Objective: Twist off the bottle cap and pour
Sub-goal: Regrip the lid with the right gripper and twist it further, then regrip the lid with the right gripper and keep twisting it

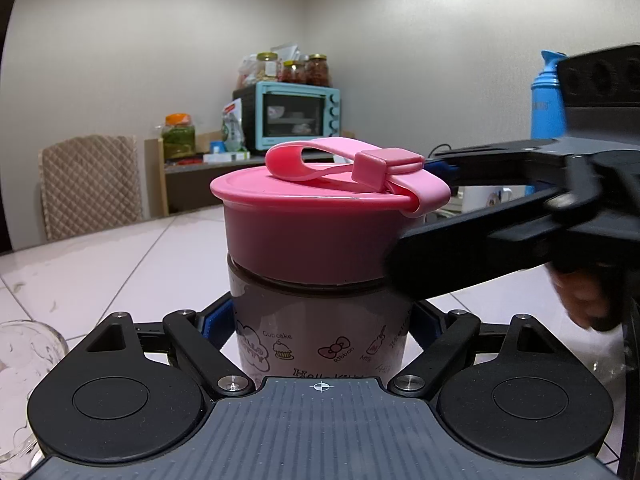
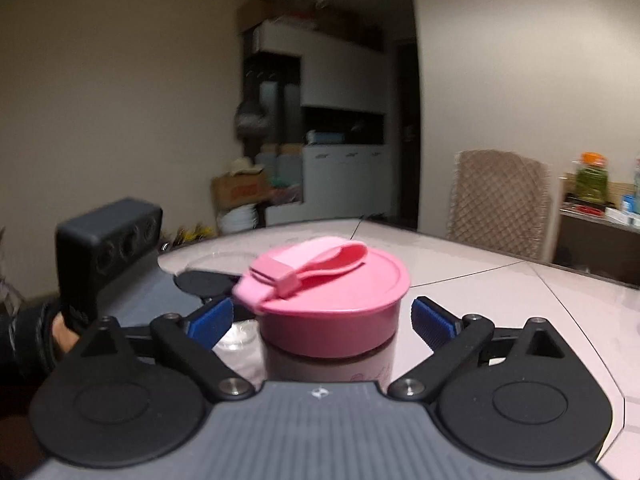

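A translucent bottle [image 1: 320, 332] with cartoon prints stands upright on the white table [image 1: 120, 264]. My left gripper [image 1: 320, 320] is shut on its body, with a blue pad pressed to each side. The pink cap [image 1: 316, 244] with its pink strap [image 1: 320, 160] sits on top. My right gripper [image 1: 416, 212] comes in from the right at cap height. In the right wrist view the cap [image 2: 336, 320] lies between the right gripper's [image 2: 322, 320] blue pads [image 2: 434, 320], which stand open with a gap on each side. A clear glass [image 1: 28, 352] stands at the lower left.
A padded chair [image 1: 92, 184] stands at the table's far side. Behind it a shelf carries a teal toaster oven [image 1: 296, 116] and jars. A blue flask [image 1: 546, 100] is at the right. The person's hand [image 1: 580, 296] holds the right gripper's handle.
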